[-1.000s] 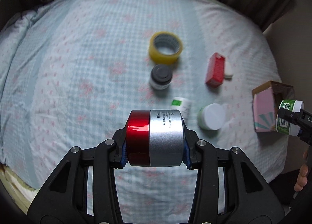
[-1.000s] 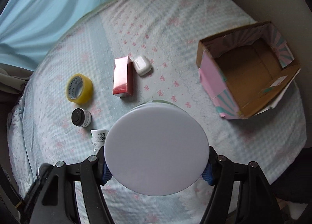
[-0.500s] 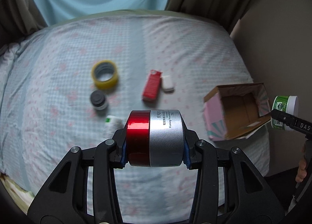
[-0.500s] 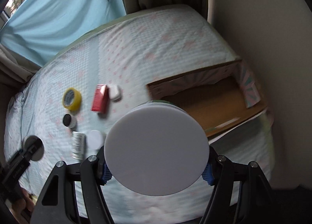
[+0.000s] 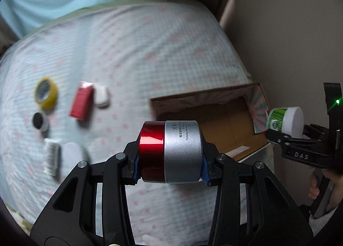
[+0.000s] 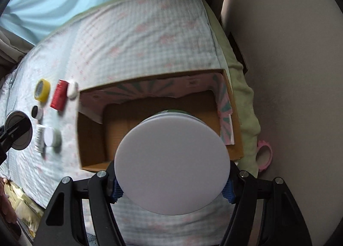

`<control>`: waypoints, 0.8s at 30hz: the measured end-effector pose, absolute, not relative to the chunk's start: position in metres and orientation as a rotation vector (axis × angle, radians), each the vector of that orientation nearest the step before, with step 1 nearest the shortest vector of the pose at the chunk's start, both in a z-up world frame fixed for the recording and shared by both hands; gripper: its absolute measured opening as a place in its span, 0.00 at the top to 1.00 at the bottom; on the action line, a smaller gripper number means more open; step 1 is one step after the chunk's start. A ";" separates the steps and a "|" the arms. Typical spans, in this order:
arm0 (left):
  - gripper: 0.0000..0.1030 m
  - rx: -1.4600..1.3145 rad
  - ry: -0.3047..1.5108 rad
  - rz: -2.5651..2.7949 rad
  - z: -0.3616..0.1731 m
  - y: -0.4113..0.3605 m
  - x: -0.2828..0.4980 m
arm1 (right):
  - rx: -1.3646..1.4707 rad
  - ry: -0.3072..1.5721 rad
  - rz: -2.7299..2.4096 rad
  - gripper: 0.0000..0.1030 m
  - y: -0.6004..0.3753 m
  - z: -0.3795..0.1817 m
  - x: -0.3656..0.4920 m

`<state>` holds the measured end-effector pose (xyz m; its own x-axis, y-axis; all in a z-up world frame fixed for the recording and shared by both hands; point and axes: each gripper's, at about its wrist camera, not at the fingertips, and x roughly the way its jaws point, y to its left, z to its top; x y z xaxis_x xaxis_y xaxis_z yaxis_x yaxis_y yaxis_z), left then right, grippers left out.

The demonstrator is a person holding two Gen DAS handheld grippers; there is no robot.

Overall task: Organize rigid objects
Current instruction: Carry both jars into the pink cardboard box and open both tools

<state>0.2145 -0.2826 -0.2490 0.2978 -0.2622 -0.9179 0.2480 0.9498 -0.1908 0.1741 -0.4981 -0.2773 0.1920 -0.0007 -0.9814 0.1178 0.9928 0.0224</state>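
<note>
My left gripper (image 5: 170, 174) is shut on a red-and-silver jar (image 5: 170, 151), held above the bed to the left of an open cardboard box (image 5: 214, 126). My right gripper (image 6: 172, 188) is shut on a green jar with a white lid (image 6: 172, 158), held over the box's open top (image 6: 158, 117). In the left wrist view that jar (image 5: 286, 120) hangs at the box's right end. The left gripper with its jar shows at the left edge of the right wrist view (image 6: 18, 131).
On the bedspread left of the box lie a yellow tape roll (image 5: 46, 92), a red carton (image 5: 81, 103), a white case (image 5: 101, 96), a black-lidded jar (image 5: 39, 120), a white tube (image 5: 51, 156) and a white-lidded jar (image 5: 71, 155). A wall (image 5: 289, 31) rises right of the bed.
Both grippers have moved right toward the box with their jars. The right gripper's jar now hangs over the box opening. The loose objects have slid left in both views.
</note>
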 end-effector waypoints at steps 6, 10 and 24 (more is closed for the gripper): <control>0.63 0.062 1.321 -0.369 -0.303 -0.346 0.236 | 0.038 1.403 -0.025 0.36 -0.518 -0.315 0.193; 0.63 0.104 1.385 -0.365 -0.342 -0.369 0.248 | 0.005 1.423 0.036 0.36 -0.523 -0.341 0.205; 0.63 0.158 1.531 -0.286 -0.425 -0.388 0.272 | -0.281 1.457 0.203 0.36 -0.502 -0.403 0.213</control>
<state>0.2724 -0.3882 -0.4253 0.0150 -0.0847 -0.9963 0.2806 0.9567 -0.0771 0.2128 -0.5015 -0.4033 0.1056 -0.0341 -0.9938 -0.3041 0.9504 -0.0650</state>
